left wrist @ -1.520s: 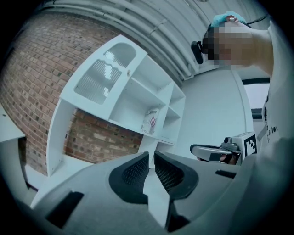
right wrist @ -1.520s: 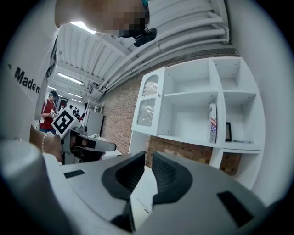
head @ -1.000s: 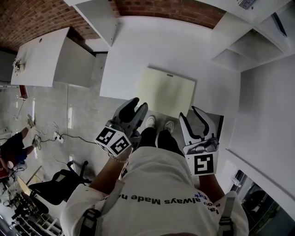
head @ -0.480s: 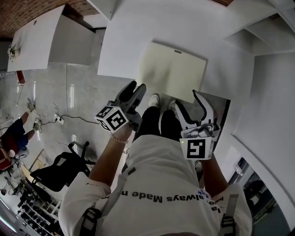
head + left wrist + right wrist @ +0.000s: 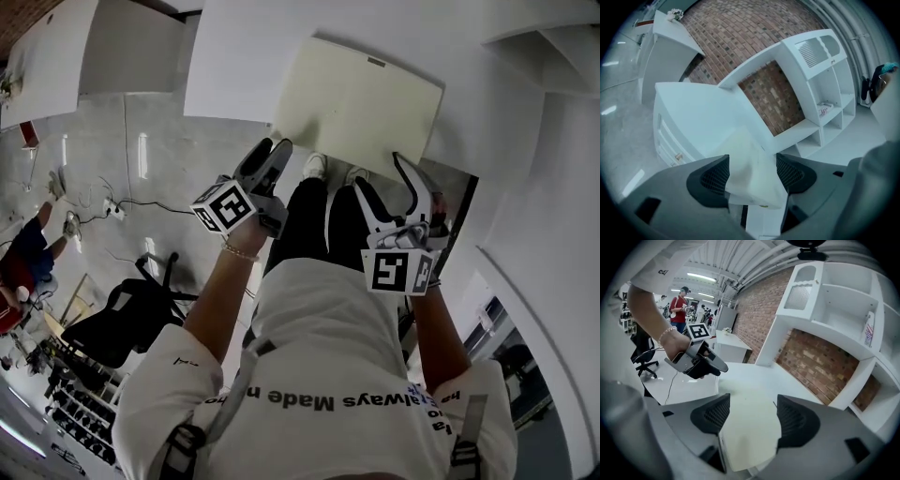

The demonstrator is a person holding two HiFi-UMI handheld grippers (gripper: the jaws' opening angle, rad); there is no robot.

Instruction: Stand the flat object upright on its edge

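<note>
A cream flat board (image 5: 356, 108) lies flat on the white table (image 5: 234, 66), its near edge at the table's front. My left gripper (image 5: 273, 150) is just off the board's near-left corner. Its jaws are opening, and the pads do not press on anything. In the left gripper view the board's corner (image 5: 751, 161) shows in the gap of the left gripper (image 5: 752, 174). My right gripper (image 5: 383, 175) hovers by the board's near edge, right of middle, jaws opening too. In the right gripper view the board (image 5: 752, 420) lies ahead of the right gripper (image 5: 749, 420).
White shelving (image 5: 553, 42) stands right of the table, against a brick wall (image 5: 740, 33). A second white desk (image 5: 47, 56) is at the far left. On the floor to the left are a black office chair (image 5: 122, 323), cables and a person (image 5: 23, 262).
Both grippers have come forward to the board's near edge. The jaws of both stand wider apart than before.
</note>
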